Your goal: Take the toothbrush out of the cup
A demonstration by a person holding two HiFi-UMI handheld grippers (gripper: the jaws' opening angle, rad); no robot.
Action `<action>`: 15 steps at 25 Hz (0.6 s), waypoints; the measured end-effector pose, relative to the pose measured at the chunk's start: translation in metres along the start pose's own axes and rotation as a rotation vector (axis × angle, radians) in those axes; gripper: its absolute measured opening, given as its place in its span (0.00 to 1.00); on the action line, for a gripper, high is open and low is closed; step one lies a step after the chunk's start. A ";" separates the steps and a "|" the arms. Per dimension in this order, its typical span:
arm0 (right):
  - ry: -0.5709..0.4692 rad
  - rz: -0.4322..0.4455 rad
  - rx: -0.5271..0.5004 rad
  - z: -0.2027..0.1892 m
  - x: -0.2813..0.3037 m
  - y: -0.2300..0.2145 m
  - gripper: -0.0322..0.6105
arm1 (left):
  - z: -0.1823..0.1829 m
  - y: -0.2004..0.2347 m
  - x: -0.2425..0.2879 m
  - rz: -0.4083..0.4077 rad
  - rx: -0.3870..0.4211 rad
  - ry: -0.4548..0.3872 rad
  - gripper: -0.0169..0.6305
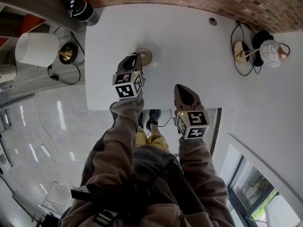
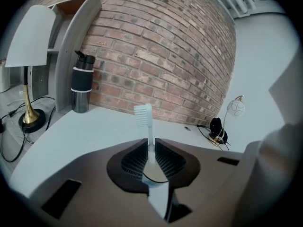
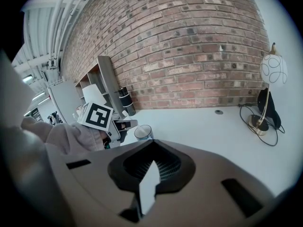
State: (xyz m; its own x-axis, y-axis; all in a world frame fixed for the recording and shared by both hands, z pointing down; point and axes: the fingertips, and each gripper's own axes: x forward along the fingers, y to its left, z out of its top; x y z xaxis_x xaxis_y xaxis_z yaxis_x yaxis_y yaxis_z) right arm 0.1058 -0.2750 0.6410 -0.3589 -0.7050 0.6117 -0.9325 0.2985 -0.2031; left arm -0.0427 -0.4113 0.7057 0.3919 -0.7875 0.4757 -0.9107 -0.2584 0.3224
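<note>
A white toothbrush [image 2: 143, 115] stands upright with its bristle head on top, and its neck runs down between the jaws of my left gripper [image 2: 150, 144], which is shut on it. Below the pads a curved piece of the cup's rim shows. In the head view the left gripper [image 1: 134, 60] reaches the clear cup [image 1: 145, 56] on the white table [image 1: 189, 46], and the brush head [image 1: 155, 64] pokes out beside it. The right gripper [image 1: 180, 88] hovers near the table's front edge, shut and empty. From its own view the cup [image 3: 143, 132] stands just right of the left gripper [image 3: 124, 125].
A black and silver bottle [image 1: 81, 8] stands at the table's far left corner. A white-shade lamp [image 1: 37, 48] sits to the left off the table, and a globe lamp [image 1: 271, 51] with cables at the right. A brick wall [image 3: 189, 46] lies behind.
</note>
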 end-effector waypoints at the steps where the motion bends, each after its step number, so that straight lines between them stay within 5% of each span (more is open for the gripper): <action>1: -0.003 0.001 -0.002 0.001 0.000 0.001 0.05 | 0.003 -0.002 -0.002 -0.006 0.002 -0.006 0.11; 15: -0.180 0.028 -0.018 0.076 -0.025 0.035 0.05 | 0.096 -0.031 -0.108 -0.073 0.018 -0.134 0.11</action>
State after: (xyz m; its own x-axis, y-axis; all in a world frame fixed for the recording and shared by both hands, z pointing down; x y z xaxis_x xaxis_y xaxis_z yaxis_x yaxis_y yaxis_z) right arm 0.0796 -0.2959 0.5605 -0.3874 -0.7993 0.4594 -0.9219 0.3298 -0.2036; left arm -0.0689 -0.3721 0.5663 0.4373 -0.8337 0.3372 -0.8830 -0.3269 0.3368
